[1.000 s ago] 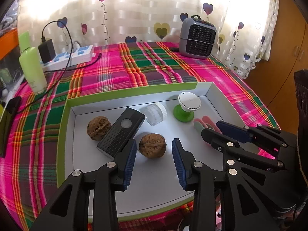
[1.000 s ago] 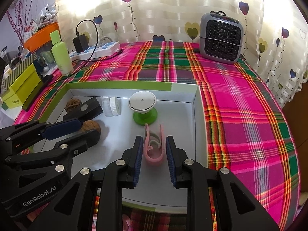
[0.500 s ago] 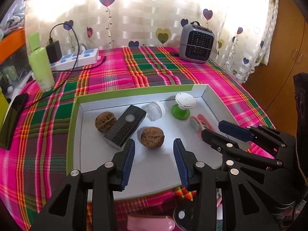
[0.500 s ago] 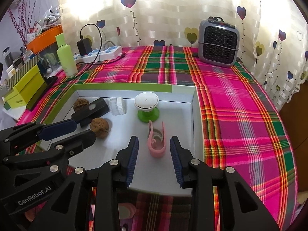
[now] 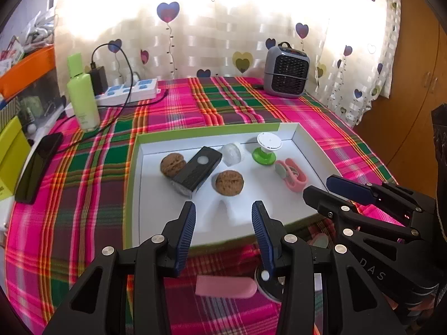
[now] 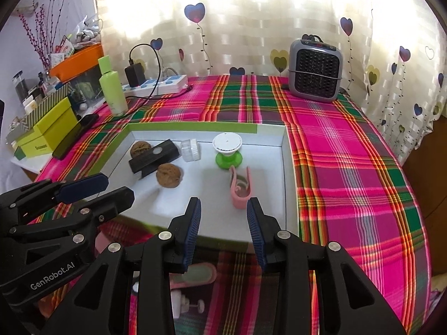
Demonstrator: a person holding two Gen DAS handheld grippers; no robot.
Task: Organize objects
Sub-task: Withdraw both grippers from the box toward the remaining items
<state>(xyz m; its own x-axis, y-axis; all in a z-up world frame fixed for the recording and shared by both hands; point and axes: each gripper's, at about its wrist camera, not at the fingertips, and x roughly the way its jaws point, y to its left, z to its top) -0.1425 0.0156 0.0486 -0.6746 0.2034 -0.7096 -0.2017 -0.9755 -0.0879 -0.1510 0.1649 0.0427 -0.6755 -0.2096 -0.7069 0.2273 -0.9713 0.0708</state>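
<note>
Ahead of my left gripper [image 5: 223, 223] and right gripper [image 6: 223, 217], both parted and empty, the white tray [image 5: 310, 145] holds two walnuts, the pink clip [image 6: 240, 187] and other bits. Beneath my fingers a pink piece [image 5: 226, 286] still waits on the cloth, so I judge sorting unfinished.

Both pulled back from the tray [image 5: 134, 184] now: left gripper [image 5: 223, 217] off the walnut [image 5: 229, 182], right gripper [image 6: 223, 215] off the pink clip [image 6: 240, 192], jaws just opened wider, nothing between.
</note>
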